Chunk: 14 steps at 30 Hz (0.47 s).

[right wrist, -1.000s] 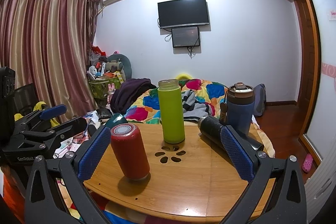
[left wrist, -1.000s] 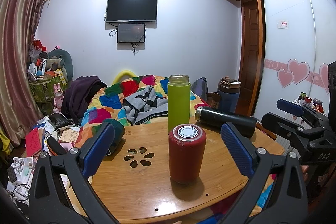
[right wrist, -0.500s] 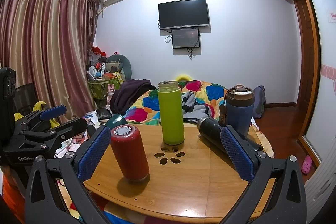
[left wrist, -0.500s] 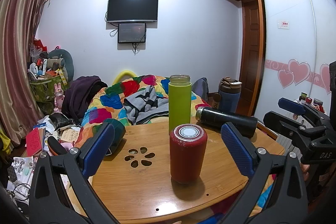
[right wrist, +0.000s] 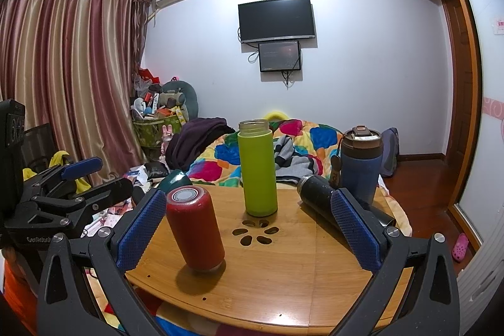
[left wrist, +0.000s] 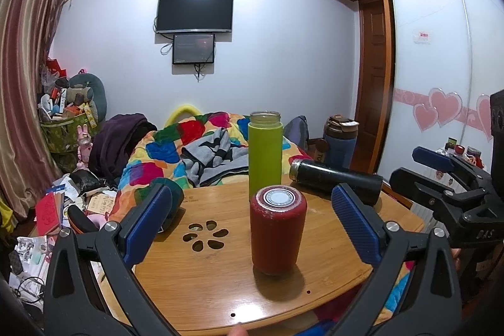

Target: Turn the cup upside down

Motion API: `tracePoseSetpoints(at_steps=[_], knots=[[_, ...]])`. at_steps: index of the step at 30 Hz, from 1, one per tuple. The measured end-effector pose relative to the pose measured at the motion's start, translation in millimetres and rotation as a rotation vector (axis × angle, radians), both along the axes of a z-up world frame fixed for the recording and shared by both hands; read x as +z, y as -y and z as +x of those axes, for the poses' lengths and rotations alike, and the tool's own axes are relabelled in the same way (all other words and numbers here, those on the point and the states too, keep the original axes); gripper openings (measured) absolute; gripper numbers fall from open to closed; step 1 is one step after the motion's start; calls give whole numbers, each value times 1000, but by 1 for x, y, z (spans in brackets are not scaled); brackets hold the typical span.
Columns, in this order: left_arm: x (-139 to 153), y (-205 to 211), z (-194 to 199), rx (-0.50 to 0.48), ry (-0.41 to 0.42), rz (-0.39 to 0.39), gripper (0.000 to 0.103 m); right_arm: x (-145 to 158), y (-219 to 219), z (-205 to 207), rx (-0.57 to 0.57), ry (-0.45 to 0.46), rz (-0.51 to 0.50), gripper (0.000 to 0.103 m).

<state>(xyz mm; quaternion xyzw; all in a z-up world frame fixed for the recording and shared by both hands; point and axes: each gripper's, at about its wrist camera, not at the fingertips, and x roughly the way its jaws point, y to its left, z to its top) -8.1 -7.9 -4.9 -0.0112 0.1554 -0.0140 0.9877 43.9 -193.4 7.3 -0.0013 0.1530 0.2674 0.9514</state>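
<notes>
The red cup (left wrist: 277, 229) is standing near the front edge of the round wooden table (left wrist: 330, 270), between the spread, empty jaws of the left gripper (left wrist: 252, 225). The right gripper (right wrist: 249, 229) is also waiting released, holding nothing. The cup's smooth, rounded cylinder may be slipping on the ribbed blue pads (left wrist: 354, 224) while turning. A wide swing risks hitting the tall green bottle (left wrist: 264, 155) just behind, or the black flask (left wrist: 335, 180) lying on its side.

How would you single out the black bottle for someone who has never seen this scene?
Find the round wooden table with flower-shaped cutouts. On its right side, beside the blue tumbler, is the black bottle. It alone lies on its side; the red and green ones stand.
</notes>
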Motion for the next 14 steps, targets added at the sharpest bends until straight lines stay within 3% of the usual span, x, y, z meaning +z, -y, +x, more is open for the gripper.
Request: tracePoseSetpoints(at_steps=[14], knots=[[1,4,-1,1,4,2,103,1,0,1,1,0,-1,103]])
